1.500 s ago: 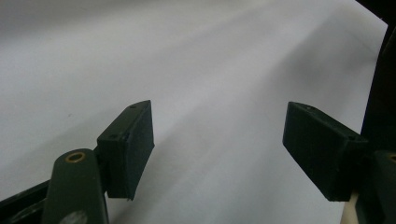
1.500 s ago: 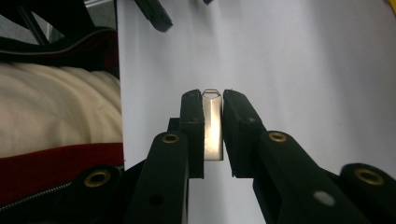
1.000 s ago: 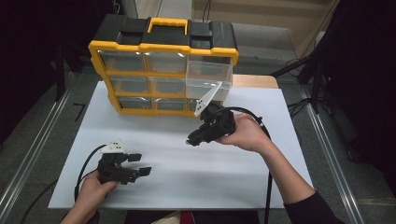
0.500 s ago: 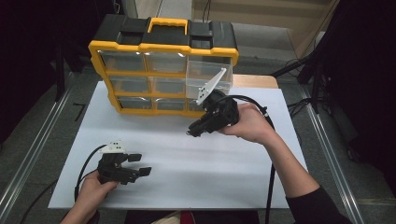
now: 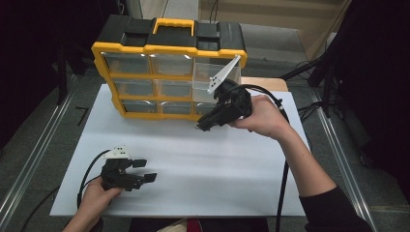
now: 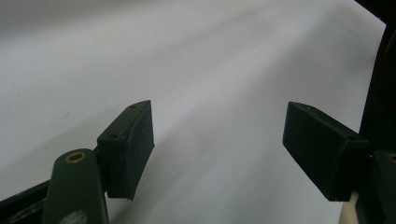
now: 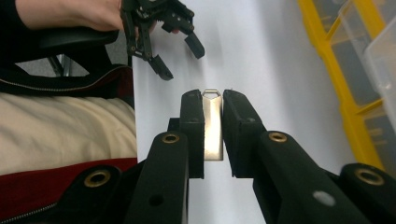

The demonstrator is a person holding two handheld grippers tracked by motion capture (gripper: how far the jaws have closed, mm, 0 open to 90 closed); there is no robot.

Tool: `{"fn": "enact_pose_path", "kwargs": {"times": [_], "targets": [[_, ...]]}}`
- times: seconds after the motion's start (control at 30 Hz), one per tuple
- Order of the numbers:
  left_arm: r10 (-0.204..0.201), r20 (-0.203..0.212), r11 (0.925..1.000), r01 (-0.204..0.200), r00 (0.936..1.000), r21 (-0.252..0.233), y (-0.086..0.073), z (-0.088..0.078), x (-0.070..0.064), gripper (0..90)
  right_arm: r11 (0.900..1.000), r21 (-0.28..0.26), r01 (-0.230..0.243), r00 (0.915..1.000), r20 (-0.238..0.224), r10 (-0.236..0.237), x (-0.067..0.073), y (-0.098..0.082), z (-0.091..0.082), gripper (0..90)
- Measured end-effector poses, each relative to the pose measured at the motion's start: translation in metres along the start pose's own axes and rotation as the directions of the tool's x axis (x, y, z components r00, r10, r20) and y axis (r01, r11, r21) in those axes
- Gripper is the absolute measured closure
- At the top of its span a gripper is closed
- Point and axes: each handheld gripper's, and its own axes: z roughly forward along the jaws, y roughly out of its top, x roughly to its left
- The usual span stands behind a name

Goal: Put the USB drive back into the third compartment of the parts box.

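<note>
From above, your right hand-held gripper (image 5: 207, 124) hovers beside the drawer organizer (image 5: 167, 70); your left hand-held gripper (image 5: 143, 170) rests open. Its own view shows it clamping a metal USB stick (image 7: 213, 125) by thin edges; tilting could slip it.

Light is falling from above, making the white table sheet (image 5: 203, 159) bright while the surroundings are staying dark. In the left gripper view the sheet is blurring toward 12 o'clock. Soft shadows are lying under the grippers.
</note>
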Motion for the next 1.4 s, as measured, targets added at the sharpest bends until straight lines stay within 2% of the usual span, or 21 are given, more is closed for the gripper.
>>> {"fn": "enact_pose_path", "kwargs": {"times": [0.2,0.47,1.07,1.4], "targets": [[0.0,0.0,1.0,0.0,1.0,0.001,0.0,0.0,0.0,26.0,1.0,-0.012,0.01,0.9998,0.015,-0.01,-0.004,0.007,-0.013,76.7],[-0.001,0.004,1.0,0.001,1.0,0.001,0.0,0.0,0.0,26.0,1.0,-0.011,-0.008,0.9995,0.03,0.008,-0.007,0.015,-0.03,76.7],[-0.001,0.005,1.0,0.001,1.0,0.003,0.0,0.0,0.0,26.0,0.999,-0.043,0.004,0.9983,0.058,-0.001,-0.012,0.034,-0.063,76.7],[0.0,0.005,1.0,0.0,1.0,0.005,0.0,0.0,0.001,26.0,0.995,-0.082,-0.049,0.9949,0.084,0.056,-0.034,0.042,-0.083,76.7]]}}
